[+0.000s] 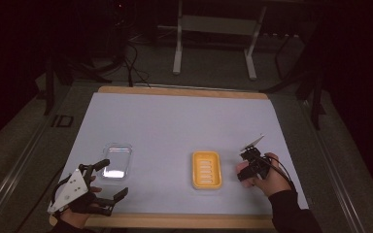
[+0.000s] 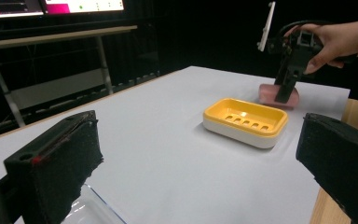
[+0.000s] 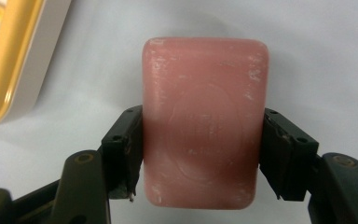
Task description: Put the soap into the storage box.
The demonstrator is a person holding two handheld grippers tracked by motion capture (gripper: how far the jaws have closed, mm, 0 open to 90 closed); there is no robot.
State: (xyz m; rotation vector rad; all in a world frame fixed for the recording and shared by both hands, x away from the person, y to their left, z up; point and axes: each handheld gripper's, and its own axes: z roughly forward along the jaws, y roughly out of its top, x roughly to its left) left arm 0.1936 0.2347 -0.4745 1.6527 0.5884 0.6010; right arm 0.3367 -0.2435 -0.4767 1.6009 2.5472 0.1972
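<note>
Right gripper view: right gripper [image 3: 204, 154] clamps pink soap [image 3: 204, 121] (stamp unreadable); high view: left gripper [image 1: 110, 180] spread wide.

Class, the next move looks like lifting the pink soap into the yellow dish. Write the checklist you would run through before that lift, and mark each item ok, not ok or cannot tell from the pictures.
1. Right gripper jaws on both sides of the pink soap: ok, one pad against each long side.
2. Grip firm enough to lift: cannot tell; contact shows, force does not.
3. Yellow soap dish empty and upright: ok, its slotted tray is bare.
4. Path from soap to dish free: ok, only white table cover lies between.
5. Left gripper out of the way: ok, open beside the clear lid, far from the dish.
</note>
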